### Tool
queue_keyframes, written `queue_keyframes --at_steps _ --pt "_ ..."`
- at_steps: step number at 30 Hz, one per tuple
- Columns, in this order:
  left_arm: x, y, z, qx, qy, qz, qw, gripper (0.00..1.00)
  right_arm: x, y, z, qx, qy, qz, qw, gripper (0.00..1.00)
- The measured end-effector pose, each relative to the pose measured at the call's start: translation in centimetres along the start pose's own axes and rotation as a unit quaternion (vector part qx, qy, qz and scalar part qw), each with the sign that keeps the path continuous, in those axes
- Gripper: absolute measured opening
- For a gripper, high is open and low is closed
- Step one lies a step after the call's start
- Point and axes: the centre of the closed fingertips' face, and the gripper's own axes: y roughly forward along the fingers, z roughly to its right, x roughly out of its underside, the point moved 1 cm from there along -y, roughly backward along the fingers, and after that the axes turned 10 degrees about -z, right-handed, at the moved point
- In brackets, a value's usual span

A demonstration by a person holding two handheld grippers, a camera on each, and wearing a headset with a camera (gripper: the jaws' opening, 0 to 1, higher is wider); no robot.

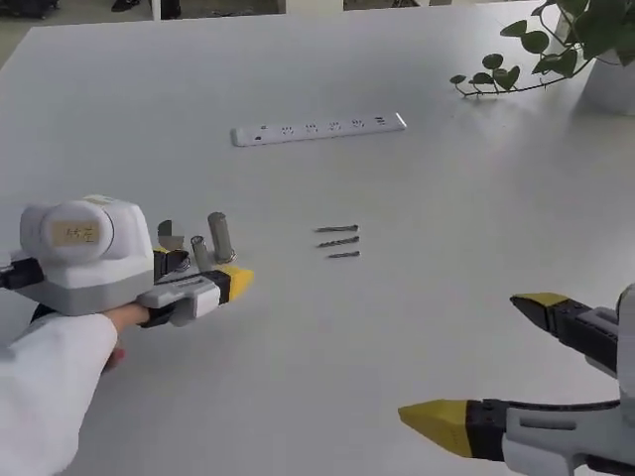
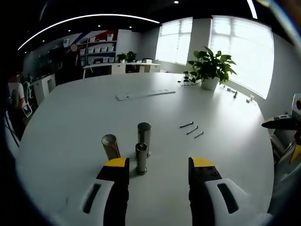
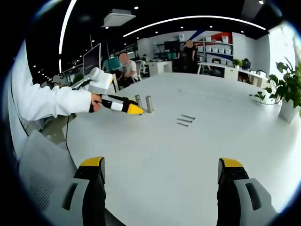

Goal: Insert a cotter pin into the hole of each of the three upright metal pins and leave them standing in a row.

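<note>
The left gripper view shows the three metal pins (image 2: 144, 139) most plainly. All stand upright in a tight cluster on the white bench (image 2: 70, 122), on the person's side of the power strip (image 2: 146, 94). In the head view the body of the left claw (image 1: 203, 270) partly hides one of the metal pins (image 1: 219, 236), so only the upper parts show. The right gripper view takes that left claw (image 3: 129, 108) from the side, held out from a white sleeve (image 3: 51, 101), with its yellow tips just beside the metal pins (image 3: 149, 103).

The left claw (image 2: 160, 162) is spread wide and holds nothing. The front pin stands between its jaws, closer to the view's left one; I cannot tell whether they touch. The right claw (image 3: 161, 163) is also spread wide with nothing in it. In the head view the right claw (image 1: 476, 359) hovers over bare bench, much nearer the person than the power strip (image 1: 317, 130) and off past its right end.

The three cotter pins (image 1: 338, 241) lie loose and side by side, on the near side of the power strip below its right half, apart from the metal pins. Beyond the strip's right end, a white pot (image 2: 209, 84) holds a leafy plant (image 2: 209, 63).
</note>
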Motion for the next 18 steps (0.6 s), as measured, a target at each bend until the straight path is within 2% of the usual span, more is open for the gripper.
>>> queue_keyframes --at_steps 3,6,8,11,16,18 --pt "-0.2 0.2 -0.4 -0.013 -0.004 0.003 0.9999 0.42 0.0 0.1 -0.1 -0.003 0.000 -0.002 1.0000 0.99" --pt "-0.5 0.5 -0.9 -0.035 0.009 0.008 0.9993 0.36 0.1 0.1 -0.1 -0.003 -0.002 -0.003 1.0000 0.99" --pt "-0.3 0.7 -0.8 -0.033 0.014 0.003 0.9994 0.33 0.1 0.2 -0.1 -0.003 0.000 -0.003 1.0000 0.99" --pt "0.0 1.0 -1.2 -0.045 0.020 -0.006 0.9988 0.31 0.3 0.2 0.0 -0.003 0.000 -0.006 1.0000 0.99" --pt "0.0 1.0 -1.4 -0.051 0.023 -0.009 0.9984 0.20 0.2 0.2 0.0 -0.003 0.000 -0.005 1.0000 0.99" --pt "0.0 1.1 -1.5 -0.053 0.024 -0.010 0.9983 0.19 0.2 0.3 0.0 -0.003 -0.001 -0.006 1.0000 0.99"
